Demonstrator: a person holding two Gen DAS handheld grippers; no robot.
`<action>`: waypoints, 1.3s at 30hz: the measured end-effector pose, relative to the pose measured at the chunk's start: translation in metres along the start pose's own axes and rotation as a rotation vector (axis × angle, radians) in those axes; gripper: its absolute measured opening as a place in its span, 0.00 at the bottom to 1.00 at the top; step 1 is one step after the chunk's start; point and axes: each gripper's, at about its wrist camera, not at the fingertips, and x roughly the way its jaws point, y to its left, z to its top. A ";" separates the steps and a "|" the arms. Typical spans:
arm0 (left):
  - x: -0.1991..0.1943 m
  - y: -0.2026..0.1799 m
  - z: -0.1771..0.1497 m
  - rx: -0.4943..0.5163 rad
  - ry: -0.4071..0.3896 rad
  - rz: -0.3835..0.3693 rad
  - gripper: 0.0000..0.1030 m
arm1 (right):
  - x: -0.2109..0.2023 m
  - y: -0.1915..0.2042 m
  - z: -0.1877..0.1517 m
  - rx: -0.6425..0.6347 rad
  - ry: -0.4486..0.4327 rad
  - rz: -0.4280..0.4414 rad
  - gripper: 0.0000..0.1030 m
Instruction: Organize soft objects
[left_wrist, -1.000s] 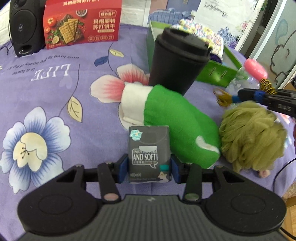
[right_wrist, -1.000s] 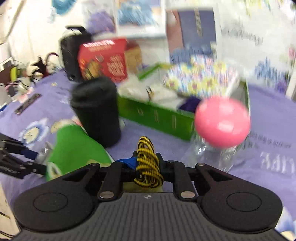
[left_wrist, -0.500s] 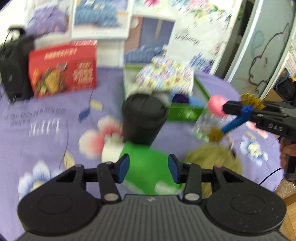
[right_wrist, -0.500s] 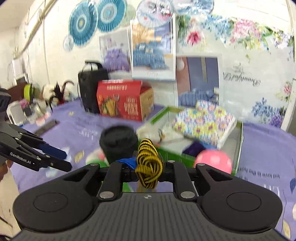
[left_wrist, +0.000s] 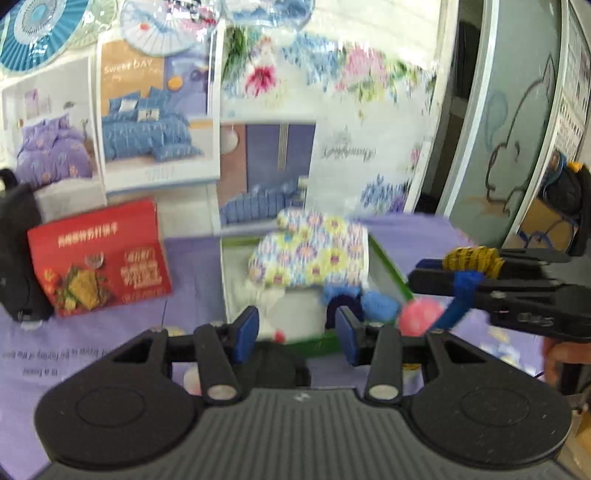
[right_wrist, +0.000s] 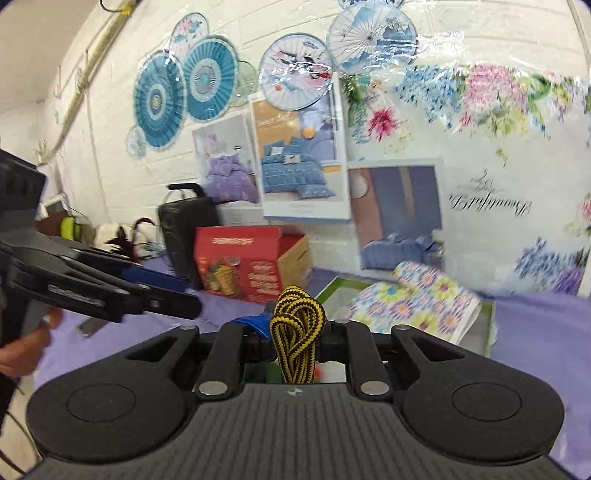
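Yellow-and-black cord (right_wrist: 297, 325) sits pinched tight in the right gripper (right_wrist: 295, 334), up in the air near the green box (right_wrist: 334, 286). The left gripper (left_wrist: 295, 328) is open and holds nothing. Bring the cord over the box, go low, then let go softly beside the flowery cloth (right_wrist: 413, 299).

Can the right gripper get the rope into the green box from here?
Probably yes. The right gripper, shut on the rope, is raised with the green box just ahead; only the floral bundle fills part of it.
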 end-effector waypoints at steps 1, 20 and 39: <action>-0.003 -0.003 -0.009 0.011 0.004 0.002 0.42 | -0.008 0.005 -0.008 0.029 -0.004 0.023 0.00; -0.006 -0.001 -0.126 -0.100 0.197 0.030 0.57 | -0.102 -0.090 -0.121 0.541 -0.035 -0.344 0.11; -0.024 0.020 -0.172 -0.058 0.321 0.171 0.67 | -0.089 -0.081 -0.129 -0.190 0.574 -0.228 0.20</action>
